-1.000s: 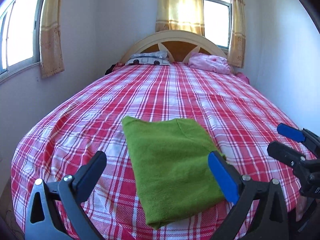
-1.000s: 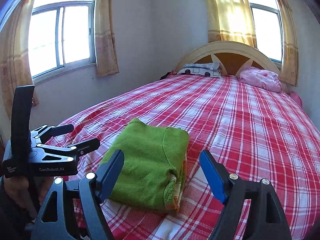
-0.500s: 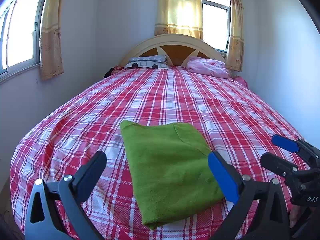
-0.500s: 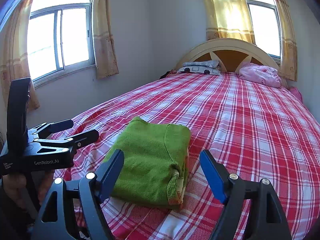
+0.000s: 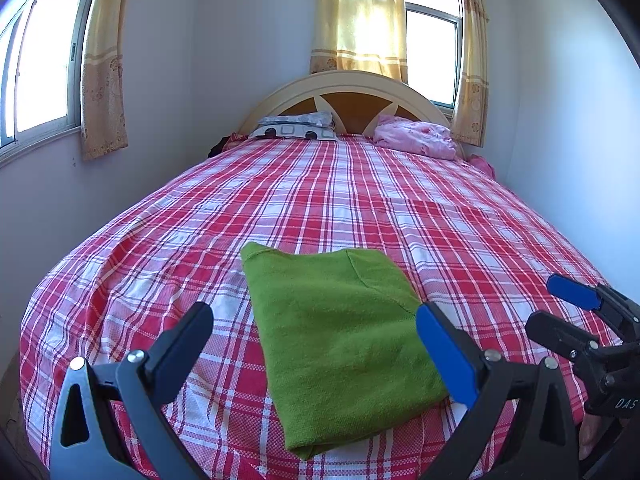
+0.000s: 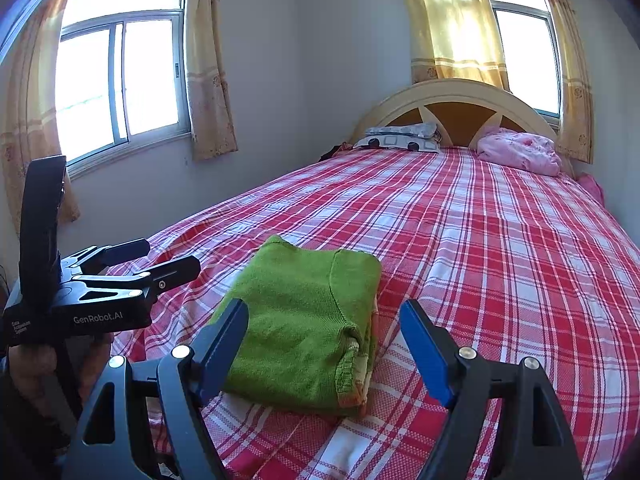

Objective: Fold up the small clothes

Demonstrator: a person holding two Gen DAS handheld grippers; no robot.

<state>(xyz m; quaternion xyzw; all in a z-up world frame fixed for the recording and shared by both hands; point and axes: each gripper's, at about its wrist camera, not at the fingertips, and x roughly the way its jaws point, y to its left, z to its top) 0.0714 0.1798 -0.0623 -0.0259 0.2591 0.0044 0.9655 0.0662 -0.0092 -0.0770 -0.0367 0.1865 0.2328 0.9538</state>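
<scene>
The bed [image 5: 360, 208], under a red and white plaid cover, fills both views from the centre out to 3, 6 and 9 o'clock; its near edge is cut off by the frame and by the tool bodies. The arched headboard [image 5: 344, 92] stands at 12 o'clock, its lower part hidden behind a grey patterned pillow [image 5: 296, 128] and a crumpled pink pillow [image 5: 416, 140]. Something dark lies at the head of the bed at about 10 o'clock from the centre; it is too small to make out. Yellow curtains [image 6: 452, 24] cover part of the windows, which are blown out by daylight.

The green garment [image 5: 340, 336] lies folded into a rectangle on the bed, toward its foot, just below centre at about 6 o'clock in the left wrist view. From the right wrist view, its open end at 6 o'clock shows stacked layers with what may be an orange and cream trim, though the edge is small and shaded.

The left tool [image 5: 316, 344] is spread wide, one finger at 7 o'clock and the blue-padded one at 5 o'clock, with the garment seen between them but untouched. The right tool [image 6: 324, 340] is equally wide and grips nothing; the garment lies just beyond its fingers. Each tool appears at the edge of the other's view, partly cut off.
</scene>
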